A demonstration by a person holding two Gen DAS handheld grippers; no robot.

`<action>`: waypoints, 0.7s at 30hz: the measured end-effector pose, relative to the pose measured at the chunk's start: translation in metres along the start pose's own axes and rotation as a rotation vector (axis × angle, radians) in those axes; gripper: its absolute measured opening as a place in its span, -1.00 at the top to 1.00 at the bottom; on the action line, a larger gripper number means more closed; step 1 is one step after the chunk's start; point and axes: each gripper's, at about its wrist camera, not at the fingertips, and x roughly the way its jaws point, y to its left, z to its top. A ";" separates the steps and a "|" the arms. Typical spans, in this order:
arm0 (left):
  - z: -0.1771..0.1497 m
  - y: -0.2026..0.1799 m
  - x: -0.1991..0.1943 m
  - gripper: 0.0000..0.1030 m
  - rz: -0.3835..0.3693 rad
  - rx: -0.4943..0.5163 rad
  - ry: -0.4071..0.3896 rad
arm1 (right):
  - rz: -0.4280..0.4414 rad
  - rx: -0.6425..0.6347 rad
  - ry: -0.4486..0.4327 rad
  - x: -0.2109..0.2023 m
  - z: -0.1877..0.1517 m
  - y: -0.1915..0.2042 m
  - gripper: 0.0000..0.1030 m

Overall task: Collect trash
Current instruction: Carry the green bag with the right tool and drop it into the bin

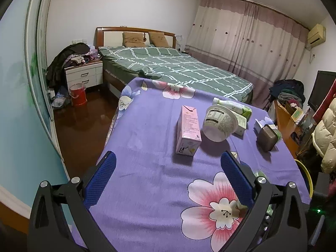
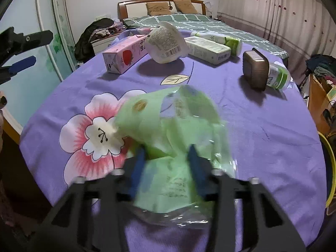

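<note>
Trash lies on a table under a purple flowered cloth (image 1: 147,184). A pink milk carton (image 1: 188,132) lies beside a white tipped cup (image 1: 219,123), with a white-green box (image 2: 206,50), a bottle (image 2: 220,38) and a brown container (image 2: 255,71) further back. My left gripper (image 1: 168,163) is open and empty, short of the pink carton. My right gripper (image 2: 167,157) is shut on a crumpled green plastic wrapper (image 2: 172,126) just above the cloth. The left gripper also shows in the right wrist view (image 2: 21,63), open at the far left.
A bed with a green checked cover (image 1: 178,67) stands behind the table. A nightstand (image 1: 84,74) with clothes and a red bucket (image 1: 78,94) are at the left. A small white-green jar (image 2: 278,78) lies behind the brown container. A desk (image 1: 287,126) stands at the right.
</note>
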 end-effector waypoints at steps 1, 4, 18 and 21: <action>-0.001 0.000 0.000 -0.90 0.001 -0.001 0.002 | 0.004 -0.005 -0.005 -0.001 -0.002 0.000 0.57; -0.003 -0.003 0.000 -0.91 0.003 -0.001 0.007 | 0.018 -0.007 -0.012 -0.006 -0.005 0.000 0.70; -0.014 -0.023 0.005 -0.90 -0.015 0.035 0.025 | -0.140 0.339 -0.133 -0.054 -0.011 -0.146 0.76; -0.015 -0.029 0.008 -0.91 -0.021 0.042 0.031 | -0.222 0.423 -0.155 -0.067 -0.020 -0.188 0.76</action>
